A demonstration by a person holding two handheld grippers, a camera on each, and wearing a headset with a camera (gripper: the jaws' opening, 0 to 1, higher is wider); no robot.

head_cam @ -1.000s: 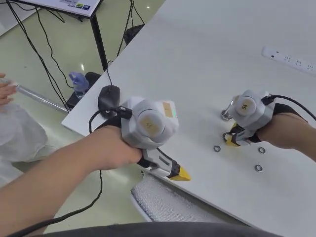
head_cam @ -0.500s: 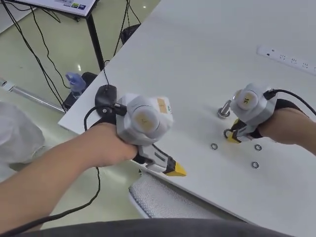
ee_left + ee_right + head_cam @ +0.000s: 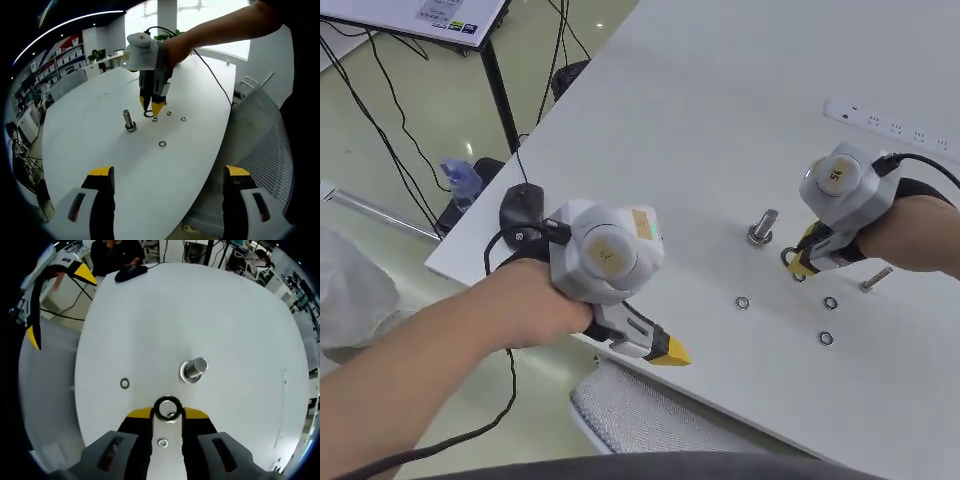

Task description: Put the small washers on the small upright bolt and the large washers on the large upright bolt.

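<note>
The large washer [image 3: 156,407] is pinched in the tips of my right tool [image 3: 799,268], close beside the large upright bolt [image 3: 192,369], which stands on the desk [image 3: 150,315] just ahead and a little right of the jaws. My left tool [image 3: 167,171] hangs wide open, well apart at the desk's edge.

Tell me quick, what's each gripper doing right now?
Left gripper: open, holding nothing.
Right gripper: closed on a big washer.
</note>
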